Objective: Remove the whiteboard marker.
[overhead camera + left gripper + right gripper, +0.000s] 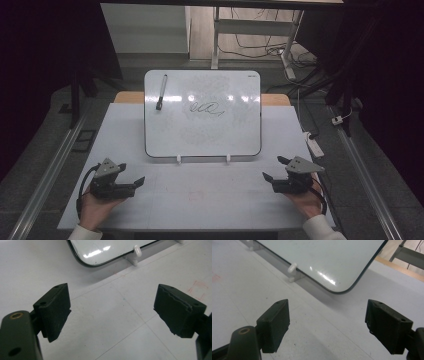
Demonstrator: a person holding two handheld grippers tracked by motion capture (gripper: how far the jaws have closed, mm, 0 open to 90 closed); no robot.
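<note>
- Our left gripper rests on the table, jaws spread wide, nothing between them.
- Our right gripper matches it, released and empty.
- Ahead of both stands the whiteboard, scribbled on; the marker lies at its far-left corner, well beyond the left gripper.

place: lab or recording workspace | evidence: white table ringed by black curtains | floor: loose cables (a power strip beside the table) | also: metal rails, bare desk frame
</note>
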